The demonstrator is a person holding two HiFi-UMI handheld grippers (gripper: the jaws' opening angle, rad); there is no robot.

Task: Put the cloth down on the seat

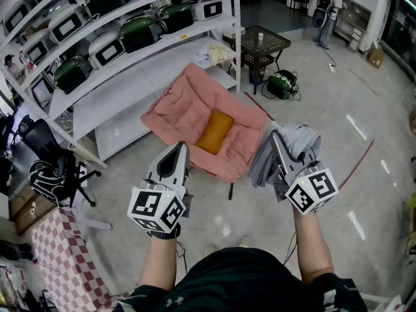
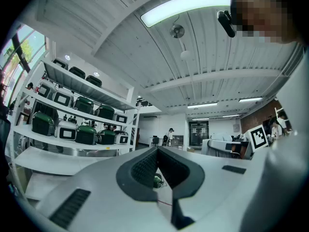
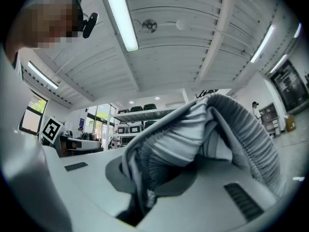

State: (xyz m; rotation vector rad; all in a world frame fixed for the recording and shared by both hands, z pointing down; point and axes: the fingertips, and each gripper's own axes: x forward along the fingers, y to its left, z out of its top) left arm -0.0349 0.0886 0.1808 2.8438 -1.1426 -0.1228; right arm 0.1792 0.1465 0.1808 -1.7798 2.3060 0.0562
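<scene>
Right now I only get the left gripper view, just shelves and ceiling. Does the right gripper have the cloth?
Observer: Yes. The right gripper has its fingers shut on the grey cloth, which drapes over them.
Operator: Where is the seat?
Observer: The pink seat stands ahead, in front of the shelves; the cloth hangs by its right edge, not yet on it.
Operator: Anything on it?
Observer: An orange cushion lies in its middle.
</scene>
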